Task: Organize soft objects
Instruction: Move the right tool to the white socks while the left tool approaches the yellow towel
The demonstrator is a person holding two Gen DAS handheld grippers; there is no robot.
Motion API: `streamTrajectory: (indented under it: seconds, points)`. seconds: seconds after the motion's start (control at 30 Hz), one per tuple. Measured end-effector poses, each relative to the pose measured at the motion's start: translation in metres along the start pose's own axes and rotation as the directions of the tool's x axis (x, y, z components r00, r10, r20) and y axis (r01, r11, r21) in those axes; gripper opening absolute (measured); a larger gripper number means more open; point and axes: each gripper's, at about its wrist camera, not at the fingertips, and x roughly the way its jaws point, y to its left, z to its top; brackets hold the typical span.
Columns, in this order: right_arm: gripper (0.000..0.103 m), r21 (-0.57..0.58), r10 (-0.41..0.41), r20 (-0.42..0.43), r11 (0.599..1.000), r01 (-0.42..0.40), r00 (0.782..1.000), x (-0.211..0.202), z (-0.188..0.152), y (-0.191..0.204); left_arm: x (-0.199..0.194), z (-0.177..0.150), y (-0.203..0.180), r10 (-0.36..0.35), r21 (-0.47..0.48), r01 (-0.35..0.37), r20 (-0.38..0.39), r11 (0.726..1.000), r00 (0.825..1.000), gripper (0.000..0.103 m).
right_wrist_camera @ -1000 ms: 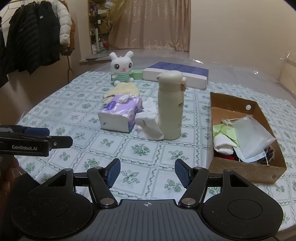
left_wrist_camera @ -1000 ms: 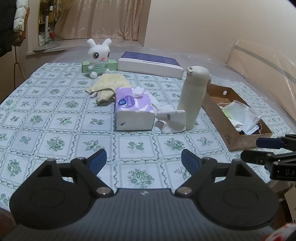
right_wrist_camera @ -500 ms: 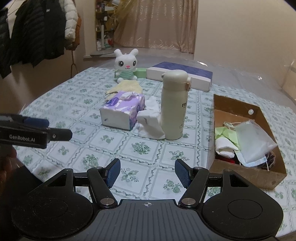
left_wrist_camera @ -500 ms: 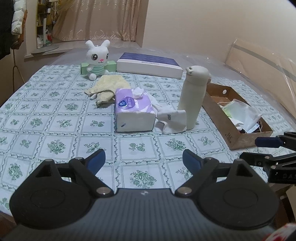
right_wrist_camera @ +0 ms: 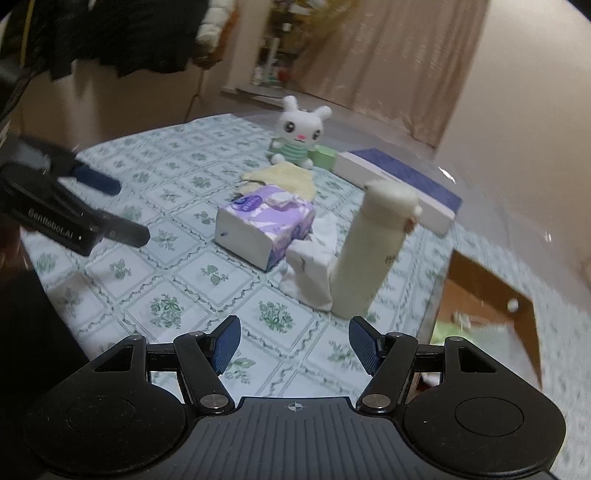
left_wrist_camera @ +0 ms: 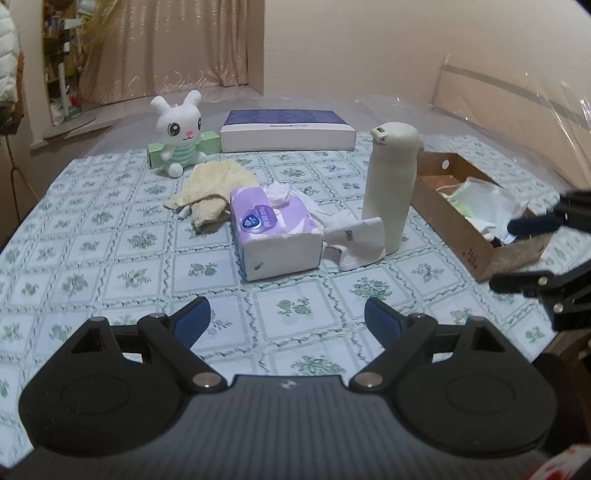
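Observation:
A white sock (left_wrist_camera: 352,243) (right_wrist_camera: 310,271) lies crumpled between a purple tissue pack (left_wrist_camera: 275,230) (right_wrist_camera: 264,225) and an upright cream flask (left_wrist_camera: 391,188) (right_wrist_camera: 369,251). A yellow cloth (left_wrist_camera: 212,188) (right_wrist_camera: 286,179) lies behind the pack, and a white plush rabbit (left_wrist_camera: 179,134) (right_wrist_camera: 299,133) sits farther back. A cardboard box (left_wrist_camera: 480,254) (right_wrist_camera: 487,284) on the right holds soft items. My left gripper (left_wrist_camera: 286,317) hovers open and empty over the near tablecloth. My right gripper (right_wrist_camera: 293,341) is open and empty too, tilted, short of the flask.
A flat blue-and-white box (left_wrist_camera: 288,129) and a small green box (left_wrist_camera: 207,142) stand at the back of the patterned tablecloth (left_wrist_camera: 110,240). Coats (right_wrist_camera: 110,33) hang at the far left. Each gripper shows at the edge of the other's view.
The right wrist view has rolled, so the table now leans and looks blurred. The left view has rolled slightly. Both grippers stay open and empty, and nothing on the table has shifted.

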Motion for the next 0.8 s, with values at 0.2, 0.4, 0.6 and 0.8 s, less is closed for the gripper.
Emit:
streamTrajectory:
  seconds: [0.2,0.4,0.6,0.8]
  points:
    - [0.065,-0.194,-0.008,-0.014,0.981,0.005,1.0,0.015,0.005,0.003,0.01,0.007,0.009,-0.009,0.072,0.01,-0.008,0.997,1.0,0.089]
    - [0.065,-0.366,-0.024,-0.034,0.931,0.01,0.999,0.036,0.015,0.003,0.026,0.017,0.015,-0.034,0.165,0.037,-0.026,0.986,0.999,0.089]
    - [0.066,-0.568,-0.044,-0.057,0.823,0.004,0.997,0.068,0.026,0.017,0.043,0.026,0.024,-0.061,0.296,0.071,-0.041,0.952,0.997,0.089]
    - [0.075,-0.686,-0.065,-0.096,0.728,-0.018,0.993,0.114,0.035,0.024,0.063,0.037,0.038,-0.069,0.415,0.085,-0.054,0.906,0.996,0.089]
